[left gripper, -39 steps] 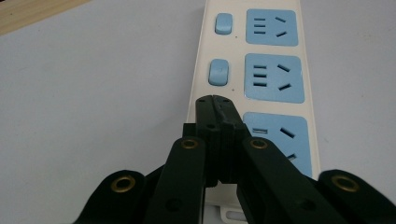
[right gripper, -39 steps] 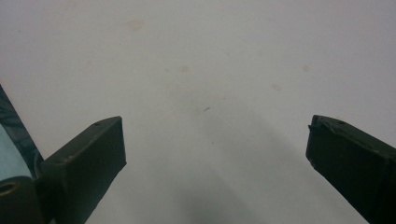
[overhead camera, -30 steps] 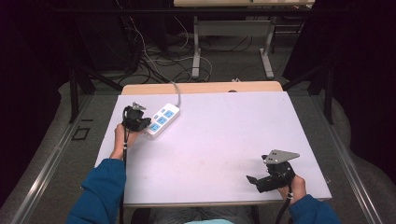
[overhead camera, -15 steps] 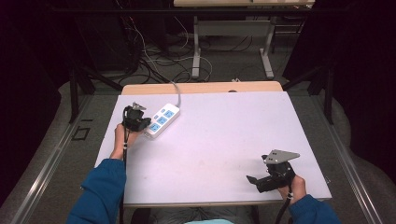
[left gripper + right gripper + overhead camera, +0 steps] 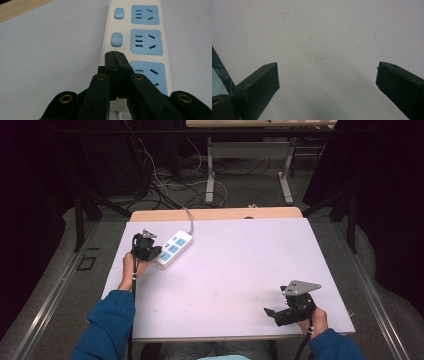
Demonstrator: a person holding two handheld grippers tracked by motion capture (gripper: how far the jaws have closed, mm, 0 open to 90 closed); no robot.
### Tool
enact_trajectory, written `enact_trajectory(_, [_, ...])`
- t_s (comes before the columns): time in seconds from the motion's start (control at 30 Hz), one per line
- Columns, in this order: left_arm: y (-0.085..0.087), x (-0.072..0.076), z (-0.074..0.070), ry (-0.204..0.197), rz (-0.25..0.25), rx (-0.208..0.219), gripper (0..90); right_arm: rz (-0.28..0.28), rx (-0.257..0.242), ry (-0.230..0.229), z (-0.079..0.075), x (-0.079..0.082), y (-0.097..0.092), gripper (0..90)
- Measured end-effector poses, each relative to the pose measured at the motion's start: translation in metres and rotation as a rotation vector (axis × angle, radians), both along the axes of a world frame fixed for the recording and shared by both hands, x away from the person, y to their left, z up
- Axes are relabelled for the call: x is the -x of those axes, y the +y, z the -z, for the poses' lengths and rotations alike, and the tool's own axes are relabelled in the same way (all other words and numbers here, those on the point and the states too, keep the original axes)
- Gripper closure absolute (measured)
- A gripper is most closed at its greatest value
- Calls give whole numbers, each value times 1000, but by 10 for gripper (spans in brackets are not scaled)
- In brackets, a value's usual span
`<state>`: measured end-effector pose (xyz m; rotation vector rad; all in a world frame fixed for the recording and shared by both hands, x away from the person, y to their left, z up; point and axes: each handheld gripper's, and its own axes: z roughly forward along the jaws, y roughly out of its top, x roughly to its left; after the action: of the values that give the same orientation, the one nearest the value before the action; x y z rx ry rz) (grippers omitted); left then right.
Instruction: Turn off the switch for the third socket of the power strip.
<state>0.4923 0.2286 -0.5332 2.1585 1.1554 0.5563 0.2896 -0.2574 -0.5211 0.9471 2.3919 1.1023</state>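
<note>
A white power strip (image 5: 172, 249) with blue sockets lies on the table at the far left, its cable running off the back edge. My left gripper (image 5: 151, 254) sits at the strip's near end, shut with nothing between the jaws. In the left gripper view the power strip (image 5: 140, 42) runs away from me, and the closed tips of the left gripper (image 5: 114, 53) rest over its near switch, just below the middle blue switch (image 5: 116, 39). My right gripper (image 5: 270, 313) stands open near the front right corner; in the right gripper view the right gripper (image 5: 327, 75) has bare table between its jaws.
The pale lilac table top (image 5: 240, 265) has a wooden strip (image 5: 215, 213) along its back edge. Beyond it, cables (image 5: 170, 190) lie on the floor around the legs of another table (image 5: 210, 175). A few faint stains mark the table surface (image 5: 309, 37).
</note>
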Motion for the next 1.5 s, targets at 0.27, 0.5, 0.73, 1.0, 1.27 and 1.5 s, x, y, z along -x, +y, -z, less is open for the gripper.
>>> enact_trajectory(0.27, [-2,0,-1,10,14,-12,900,1,-1,1,0,0,0,42])
enact_trajectory(0.5, [-2,0,-1,5,11,-12,900,0,-1,2,0,0,0,42])
enact_trajectory(0.73, [-2,1,-1,6,1,-2,900,0,-1,2,0,0,0,42])
enact_trajectory(1.0, [0,1,-4,-4,-3,-6,900,-3,0,1,0,0,0,42])
enact_trajectory(1.27, [0,1,-4,-5,-5,-2,900,0,0,-5,0,0,0,42])
enact_trajectory(1.5, [1,2,-4,-3,-10,16,900,-4,2,0,-1,0,0,42])
